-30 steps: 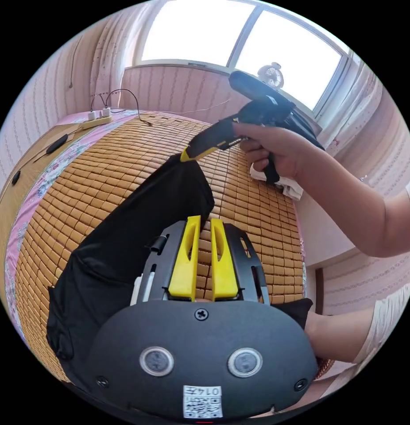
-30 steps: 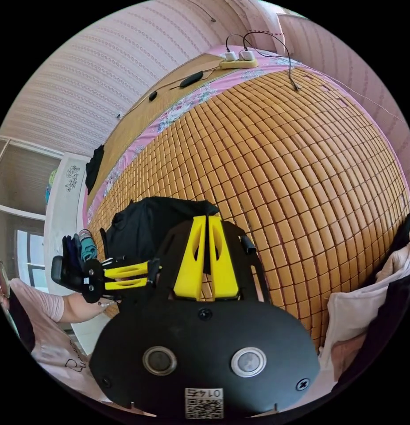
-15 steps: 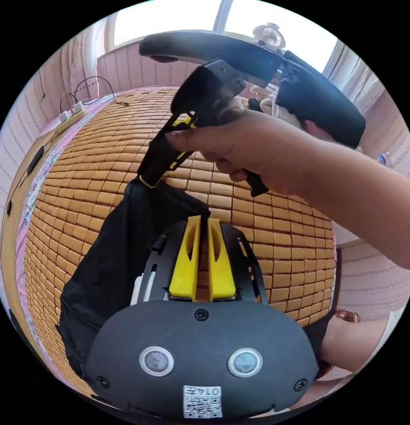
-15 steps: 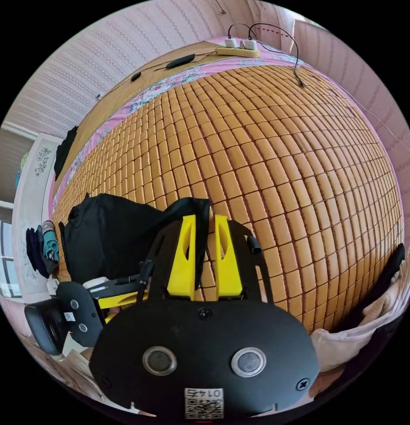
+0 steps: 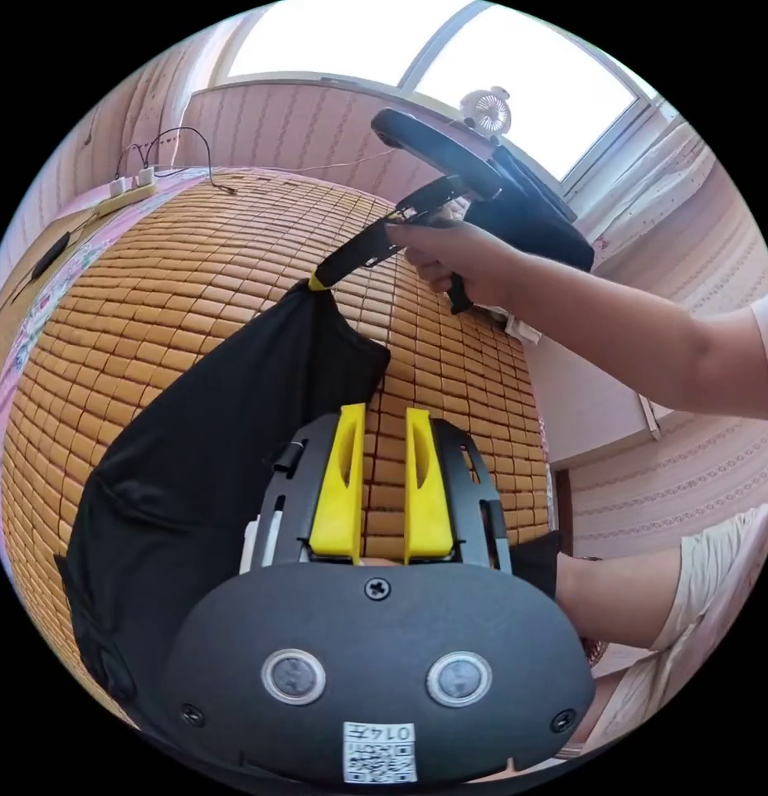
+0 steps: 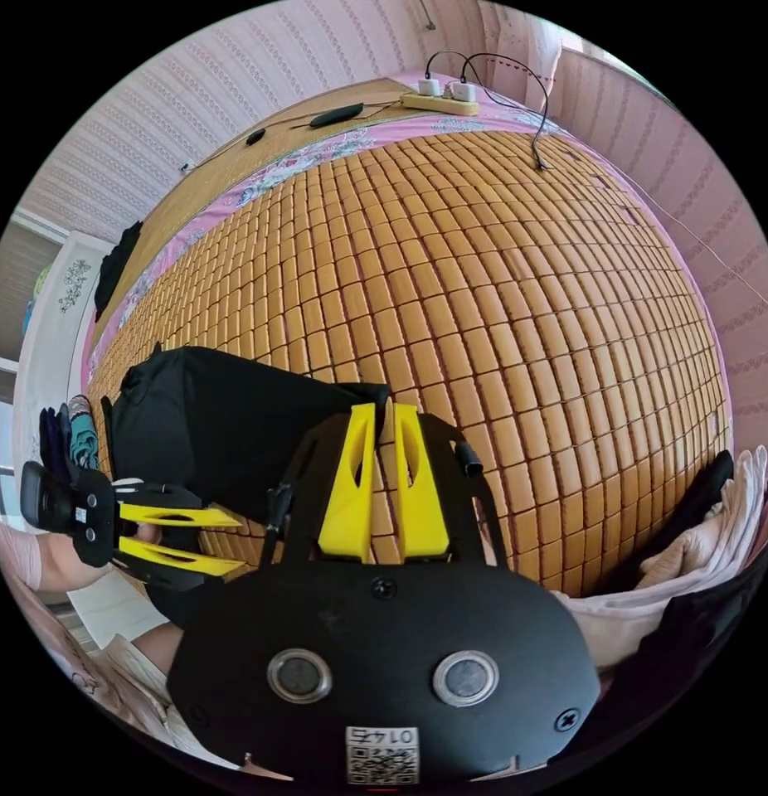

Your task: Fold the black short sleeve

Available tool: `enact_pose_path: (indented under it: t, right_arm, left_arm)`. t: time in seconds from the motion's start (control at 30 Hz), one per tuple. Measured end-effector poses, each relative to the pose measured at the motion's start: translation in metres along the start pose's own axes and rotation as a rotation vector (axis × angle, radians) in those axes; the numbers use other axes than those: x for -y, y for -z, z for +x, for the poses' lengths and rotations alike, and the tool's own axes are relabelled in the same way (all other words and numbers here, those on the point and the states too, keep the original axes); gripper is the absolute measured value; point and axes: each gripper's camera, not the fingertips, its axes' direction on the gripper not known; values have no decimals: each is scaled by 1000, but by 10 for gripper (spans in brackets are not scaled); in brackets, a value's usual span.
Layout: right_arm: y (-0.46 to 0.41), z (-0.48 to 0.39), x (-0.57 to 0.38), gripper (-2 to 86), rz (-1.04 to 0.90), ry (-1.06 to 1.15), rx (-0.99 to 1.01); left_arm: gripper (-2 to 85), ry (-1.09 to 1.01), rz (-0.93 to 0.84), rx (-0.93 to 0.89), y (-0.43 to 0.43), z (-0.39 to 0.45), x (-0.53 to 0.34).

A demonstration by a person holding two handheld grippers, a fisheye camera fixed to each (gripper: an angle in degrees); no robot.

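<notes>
left gripper [image 5: 381, 414]: yellow jaws parted, empty, cloth beside them | right gripper [image 6: 382, 408]: jaws pinched on a corner of the black short-sleeve shirt [image 5: 218, 439] | shirt lies on the tan tiled bamboo mat [image 6: 500, 274], held corner raised

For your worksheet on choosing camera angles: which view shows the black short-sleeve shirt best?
The left gripper view: the black short-sleeve shirt stretches across the woven mat up to the right gripper. In the right gripper view it is smaller and partly hidden.
</notes>
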Motion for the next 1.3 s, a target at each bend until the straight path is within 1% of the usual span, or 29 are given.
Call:
enact_pose_path:
  t: [0.03,0.1,0.17,0.2,0.23,0.27,0.3,0.33,0.37,0.4,0.43,0.47,0.5,0.53,0.6,0.63,0.7,0.8,0.87,0.93,0.97,1.0,1.07,1.13,1.2,1.23,1.3]
  right_arm:
    - [2,-2,-1,63,5,-6,-6]
    - [11,-17,-8,73,35,-22,-86]
    - [20,-37,-13,73,49,-12,-154]
    - [26,-56,-17,72,62,7,-180]
    - [28,-67,-19,72,71,21,-180]
    - [29,-93,-21,69,76,63,-144]
    - [25,-126,-21,67,62,129,-78]
    - [21,-145,-21,65,53,167,-46]
    - [10,-188,-19,64,28,253,4]
    - [-3,-236,-18,63,0,344,45]
    - [-10,-261,-17,62,-12,392,69]
    - [-24,-313,-16,62,-30,486,123]
    - [-39,-365,-14,61,-50,575,172]
    - [-47,-391,-13,61,-62,613,194]
    - [-73,-490,-9,65,-72,737,294]
    - [-79,-514,-8,66,-76,765,307]
    - [-105,-604,-3,77,-93,860,308]
    - [-142,-688,-1,98,-109,914,230]
    - [-166,-714,1,104,-127,900,168]
    - [-190,-727,2,95,-169,888,98]
    - [-204,-730,0,77,-210,880,56]
    - [-204,-728,-4,51,-170,871,45]
    - [-195,-719,-9,26,-138,866,57]
    - [-172,-696,-14,19,-106,832,110]
    - [-124,-641,-28,17,-26,746,203]
    - [-113,-624,-32,17,-10,721,208]
    - [-95,-559,-51,23,-12,612,151]
  left_arm:
    - [72,37,23,5,25,-4,-28]
    - [65,110,57,46,64,-10,-76]
    - [57,271,77,148,116,-23,-147]
    - [56,325,81,177,130,-27,-166]
    - [53,437,93,234,157,-34,-204]
    - [52,550,116,299,184,-39,-243]
    - [51,603,131,335,197,-41,-263]
    - [51,704,158,411,220,-42,-301]
    - [50,795,173,472,239,-42,-336]
    - [50,835,176,494,247,-42,-352]
    - [50,911,183,534,260,-42,-380]
    - [50,980,194,567,272,-41,-406]
    - [50,1003,204,578,276,-40,-417]
    - [50,1042,228,591,284,-38,-437]
    - [50,1096,269,574,293,-37,-462]
    - [50,1129,318,545,297,-37,-477]
    - [51,1165,377,486,297,-40,-493]
    - [52,1184,410,466,295,-43,-504]
    - [52,1194,408,431,292,-48,-511]
    - [53,1189,409,421,293,-48,-515]
    - [54,1193,400,418,293,-47,-518]
    - [54,1196,400,412,294,-46,-520]
    - [54,1187,438,394,304,-36,-527]
    - [53,1156,470,388,317,-22,-530]
    - [53,1100,490,378,329,-6,-531]
    - [53,1060,499,362,336,4,-531]
    - [52,1007,500,339,342,17,-529]
